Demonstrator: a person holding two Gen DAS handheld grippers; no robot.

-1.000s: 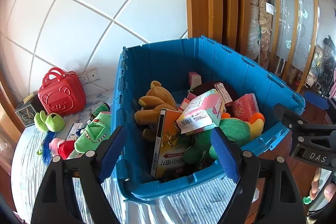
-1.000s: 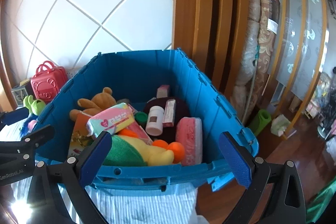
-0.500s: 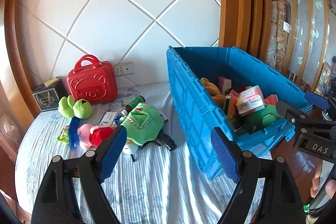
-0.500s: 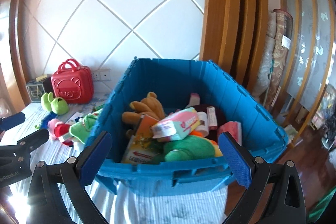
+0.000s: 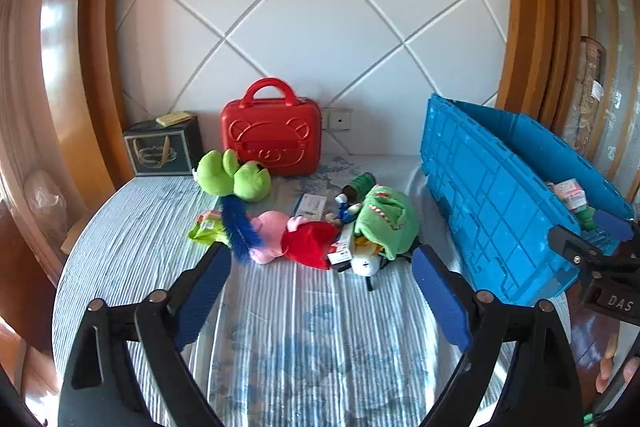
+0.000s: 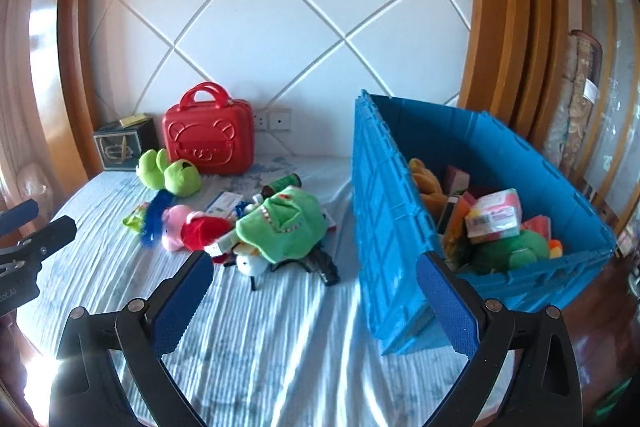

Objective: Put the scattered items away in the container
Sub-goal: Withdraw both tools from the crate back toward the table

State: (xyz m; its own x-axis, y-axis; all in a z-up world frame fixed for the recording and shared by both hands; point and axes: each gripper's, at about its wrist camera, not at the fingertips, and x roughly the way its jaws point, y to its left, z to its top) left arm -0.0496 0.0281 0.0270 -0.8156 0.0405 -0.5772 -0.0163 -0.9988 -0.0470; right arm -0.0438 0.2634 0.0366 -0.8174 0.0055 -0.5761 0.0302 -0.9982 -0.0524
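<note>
A blue crate stands at the right of the bed, holding plush toys and boxes. Scattered items lie in a pile left of it: a green crocodile plush, a pink pig plush in red, a green frog plush, a dark green bottle and a card. My left gripper is open and empty, short of the pile. My right gripper is open and empty, between pile and crate.
A red bear-face case and a dark box stand against the quilted white wall. A black toy lies by the crocodile plush. The striped bedsheet ends at wooden floor on the right.
Both grippers have swung left and pulled back from over the crate. The crate now sits at the right of both views and the scattered pile has come to the middle.
</note>
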